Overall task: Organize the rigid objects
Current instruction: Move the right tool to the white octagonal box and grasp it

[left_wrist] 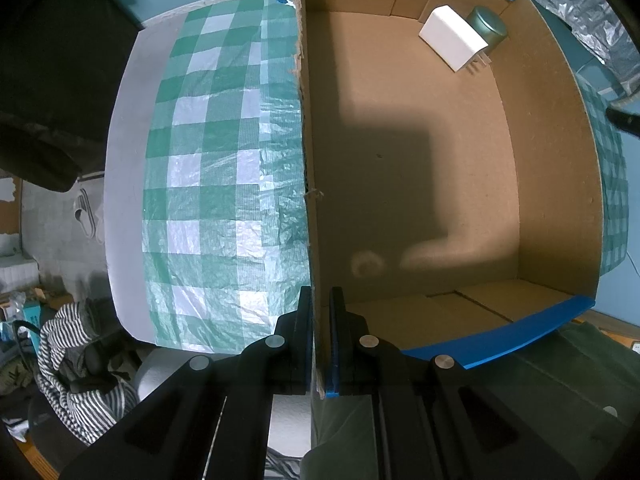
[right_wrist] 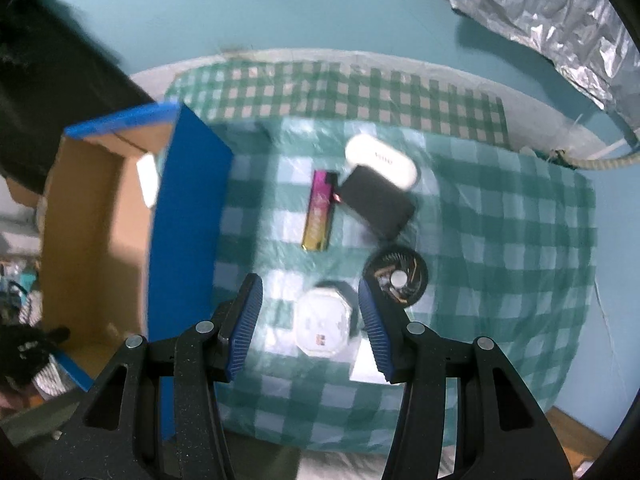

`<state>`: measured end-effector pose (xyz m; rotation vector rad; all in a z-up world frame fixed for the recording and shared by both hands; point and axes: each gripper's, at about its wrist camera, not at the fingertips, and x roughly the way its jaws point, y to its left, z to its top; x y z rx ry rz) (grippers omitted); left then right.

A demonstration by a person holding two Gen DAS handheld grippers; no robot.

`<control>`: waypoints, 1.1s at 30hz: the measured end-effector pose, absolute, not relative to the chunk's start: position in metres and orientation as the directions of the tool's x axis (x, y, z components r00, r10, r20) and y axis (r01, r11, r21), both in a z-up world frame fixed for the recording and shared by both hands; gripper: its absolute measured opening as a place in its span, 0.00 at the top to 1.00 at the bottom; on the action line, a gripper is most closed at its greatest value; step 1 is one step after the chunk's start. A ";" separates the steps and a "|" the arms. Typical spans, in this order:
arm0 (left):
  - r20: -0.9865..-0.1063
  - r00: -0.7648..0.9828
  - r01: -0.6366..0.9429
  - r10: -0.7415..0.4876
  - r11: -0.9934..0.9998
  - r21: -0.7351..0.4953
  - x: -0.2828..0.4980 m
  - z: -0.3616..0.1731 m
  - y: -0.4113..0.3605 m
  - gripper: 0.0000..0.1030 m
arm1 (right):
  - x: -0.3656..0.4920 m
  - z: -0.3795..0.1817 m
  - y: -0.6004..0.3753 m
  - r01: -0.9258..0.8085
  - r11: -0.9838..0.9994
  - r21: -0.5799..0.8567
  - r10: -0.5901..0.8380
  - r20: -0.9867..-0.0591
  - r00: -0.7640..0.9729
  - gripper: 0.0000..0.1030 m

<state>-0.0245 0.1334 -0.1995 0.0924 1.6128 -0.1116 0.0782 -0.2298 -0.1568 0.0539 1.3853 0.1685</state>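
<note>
While our left gripper (left_wrist: 320, 344) pinches the cardboard box (left_wrist: 400, 160) wall, our right gripper (right_wrist: 310, 328) hangs with fingers spread. Between them lies a white octagonal plug adapter (right_wrist: 322, 326) on the checked cloth (right_wrist: 500, 240).

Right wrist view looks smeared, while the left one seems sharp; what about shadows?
Right wrist view: motion blur softens the white octagonal box and pink-gold lighter. Left wrist view: sharp, with a large dark shadow across the brown cardboard box's floor; fisheye bends the green checked cloth.
</note>
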 end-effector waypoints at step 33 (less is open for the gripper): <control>-0.999 -0.047 0.120 -0.005 0.993 -0.011 -0.022 -0.199 0.134 0.93 | 0.055 -0.263 -0.216 -0.090 0.992 0.086 0.090 -0.995 0.045 0.45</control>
